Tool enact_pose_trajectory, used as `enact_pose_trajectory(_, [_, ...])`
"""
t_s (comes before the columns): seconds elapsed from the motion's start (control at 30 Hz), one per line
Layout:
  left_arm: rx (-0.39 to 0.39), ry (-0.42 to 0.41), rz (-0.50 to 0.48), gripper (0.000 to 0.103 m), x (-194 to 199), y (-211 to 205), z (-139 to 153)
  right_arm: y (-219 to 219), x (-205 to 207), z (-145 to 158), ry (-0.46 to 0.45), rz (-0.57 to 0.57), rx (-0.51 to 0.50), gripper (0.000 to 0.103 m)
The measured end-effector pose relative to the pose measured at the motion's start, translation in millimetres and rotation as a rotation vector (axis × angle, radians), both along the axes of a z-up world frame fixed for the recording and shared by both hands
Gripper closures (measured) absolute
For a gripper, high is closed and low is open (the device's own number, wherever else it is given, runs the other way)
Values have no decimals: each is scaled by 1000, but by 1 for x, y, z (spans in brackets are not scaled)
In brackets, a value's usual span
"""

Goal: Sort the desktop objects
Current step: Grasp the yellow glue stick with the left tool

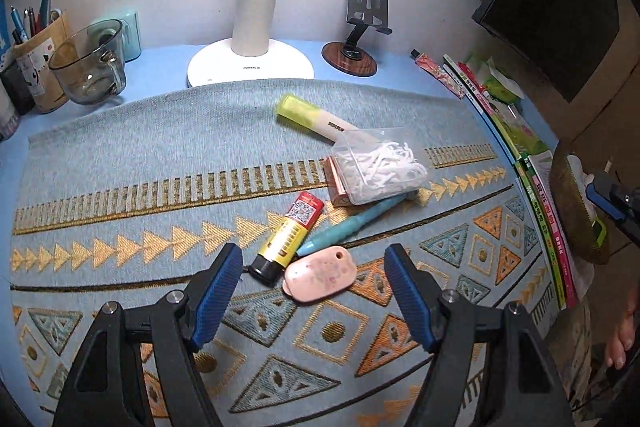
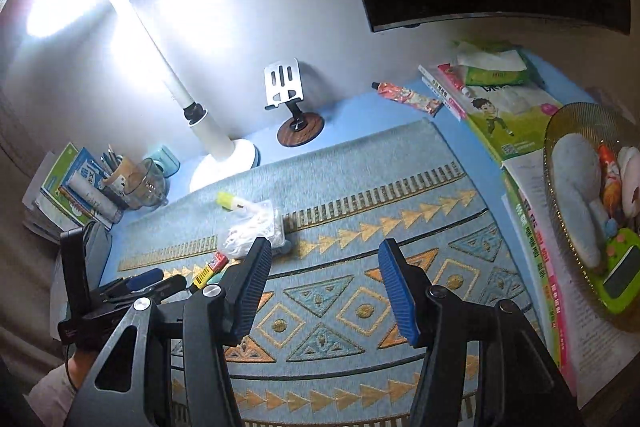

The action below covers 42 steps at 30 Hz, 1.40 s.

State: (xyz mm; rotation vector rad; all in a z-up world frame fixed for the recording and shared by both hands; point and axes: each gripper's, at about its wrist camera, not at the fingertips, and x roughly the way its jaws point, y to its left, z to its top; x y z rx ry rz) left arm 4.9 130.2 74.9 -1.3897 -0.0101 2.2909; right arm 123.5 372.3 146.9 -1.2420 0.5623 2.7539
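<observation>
At the desk's far left corner a pen holder (image 1: 42,55) stands full of pens, with a glass cup (image 1: 90,65) just beside it. Further along the back edge sits the white lamp base (image 1: 250,67), then a phone stand (image 1: 354,39) on its round wooden foot.

My left gripper (image 1: 314,291) hangs over the patterned mat (image 1: 140,155) with its jaws released and wide, nothing between the blue pads. Just beyond my fingertips lies the cluster I am sorting: a pink flat case (image 1: 320,277) nearest me, touching a yellow glue stick (image 1: 288,239) with a red cap, and a teal pen (image 1: 352,225) slanting beside them. Past those, toward the mat's middle, a clear box of white picks (image 1: 378,167) rests on a pink block, with a yellow highlighter (image 1: 312,119) behind it.

My right gripper (image 2: 324,287) hovers over the mat's near right part, jaws also parted and gripping nothing; only bare mat shows between the pads.

Along the desk's right edge lie books (image 2: 508,123) in a row, a tissue pack (image 2: 496,67) on the far ones and a pink tube (image 2: 408,97) near the back edge. At the near right corner a woven basket (image 2: 560,131) sits on the books, holding soft toys and a green gadget.
</observation>
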Motion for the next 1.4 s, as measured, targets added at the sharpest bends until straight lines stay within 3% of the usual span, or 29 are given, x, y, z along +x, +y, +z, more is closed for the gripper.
enact_pose_trajectory(0.07, [-24,18,-40,34,-12,1,-10,-7,-2,-4,-12,-5,-2,47])
enact_pose_trajectory(0.37, [-112,55,-140,55,-39,12,-40,-31,1,-14,-52,-20,8,47])
enact_pose_trajectory(0.5, [-112,45,-184,55,-37,14,-48,-36,1,-20,-73,-25,0,47])
enact_pose_trajectory(0.67, [-154,112,-210,53,-31,18,-47,-41,0,-24,-84,-19,-6,47])
enact_pose_trajectory(0.83, [-150,85,-200,54,-49,16,-53,-51,-4,-25,-92,7,-2,47])
enact_pose_trajectory(0.93, [-206,124,-264,55,-38,20,-55,-58,-6,-28,-99,26,5,47])
enact_pose_trajectory(1.07, [-198,123,-270,55,-33,20,-56,-65,-11,-38,-130,50,-6,47])
enact_pose_trajectory(1.1, [-197,129,-266,62,-33,20,-56,-67,-14,-40,-138,58,-10,47])
enact_pose_trajectory(1.13, [-187,127,-263,84,-33,20,-55,-70,-15,-43,-144,67,-10,47])
enact_pose_trajectory(1.4, [-90,53,-185,83,-27,-12,-47,-111,-38,-73,-202,258,-1,47])
